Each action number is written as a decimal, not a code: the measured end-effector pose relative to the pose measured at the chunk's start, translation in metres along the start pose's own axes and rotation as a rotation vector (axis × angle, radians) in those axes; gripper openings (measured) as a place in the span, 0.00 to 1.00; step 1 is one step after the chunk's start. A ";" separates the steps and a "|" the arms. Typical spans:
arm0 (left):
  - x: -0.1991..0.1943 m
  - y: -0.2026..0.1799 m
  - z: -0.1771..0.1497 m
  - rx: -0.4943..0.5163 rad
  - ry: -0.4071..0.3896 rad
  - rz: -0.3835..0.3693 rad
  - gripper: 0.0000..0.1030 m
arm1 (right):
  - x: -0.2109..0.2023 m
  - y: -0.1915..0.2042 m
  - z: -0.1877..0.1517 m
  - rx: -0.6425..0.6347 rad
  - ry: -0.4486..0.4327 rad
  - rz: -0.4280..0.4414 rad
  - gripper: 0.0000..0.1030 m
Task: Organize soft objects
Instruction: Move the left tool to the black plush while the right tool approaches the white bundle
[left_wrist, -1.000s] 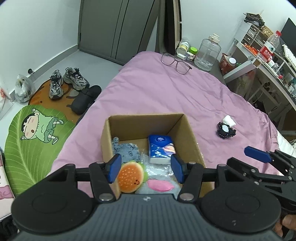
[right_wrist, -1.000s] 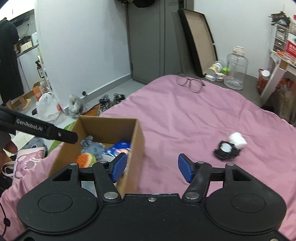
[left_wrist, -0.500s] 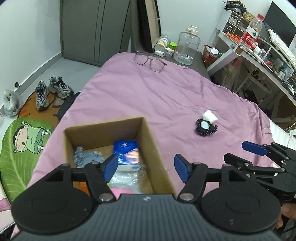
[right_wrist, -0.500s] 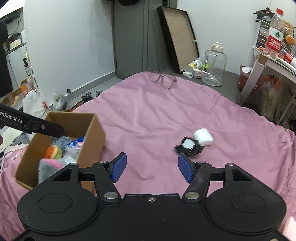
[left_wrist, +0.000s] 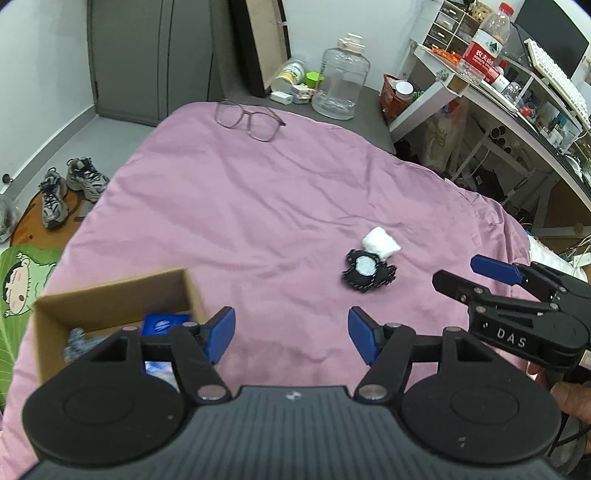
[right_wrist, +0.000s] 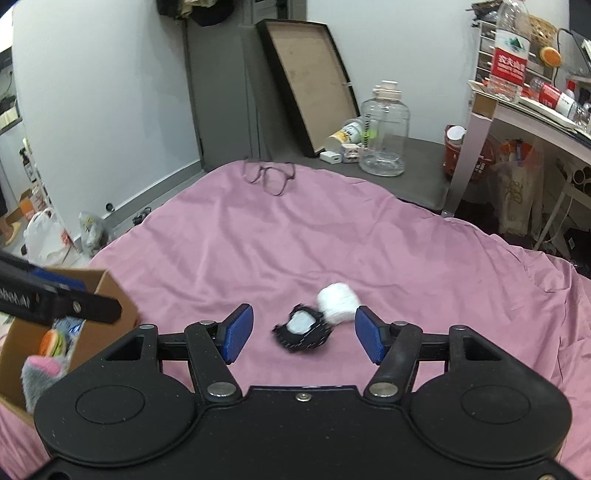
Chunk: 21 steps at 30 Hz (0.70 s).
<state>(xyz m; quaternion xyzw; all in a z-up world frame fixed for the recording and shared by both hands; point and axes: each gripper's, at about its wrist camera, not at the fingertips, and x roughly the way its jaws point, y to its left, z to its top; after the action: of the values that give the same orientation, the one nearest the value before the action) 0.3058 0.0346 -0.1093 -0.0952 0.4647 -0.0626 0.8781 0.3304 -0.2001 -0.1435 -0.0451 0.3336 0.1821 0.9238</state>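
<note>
Now both my grippers are hovering spread and empty, right gripper (right_wrist: 302, 334) framing the black plush (right_wrist: 303, 329) and white roll (right_wrist: 338, 297) on the pink bedspread (right_wrist: 295, 240), left gripper (left_wrist: 291, 334) nearer the cardboard box (left_wrist: 110, 291) sitting left.

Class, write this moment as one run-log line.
left hand-held gripper: open, empty | right hand-held gripper: open, framing black plush | cardboard box: partly filled

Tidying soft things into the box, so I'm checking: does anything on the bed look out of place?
Yes: a black plush and a white roll lie touching on the pink bedspread, outside the cardboard box. Eyeglasses lie near the far edge.
</note>
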 end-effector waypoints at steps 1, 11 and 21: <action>0.004 -0.004 0.002 -0.001 0.002 0.001 0.64 | 0.004 -0.007 0.002 0.005 -0.001 0.003 0.59; 0.070 -0.043 0.015 -0.007 0.072 0.012 0.64 | 0.038 -0.063 -0.013 0.101 0.001 0.055 0.53; 0.138 -0.078 0.013 0.038 0.174 0.029 0.64 | 0.069 -0.099 -0.034 0.162 0.049 0.089 0.51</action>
<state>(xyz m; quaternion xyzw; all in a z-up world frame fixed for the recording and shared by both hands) 0.3922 -0.0678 -0.1955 -0.0662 0.5391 -0.0668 0.8370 0.3955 -0.2782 -0.2176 0.0400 0.3713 0.1943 0.9071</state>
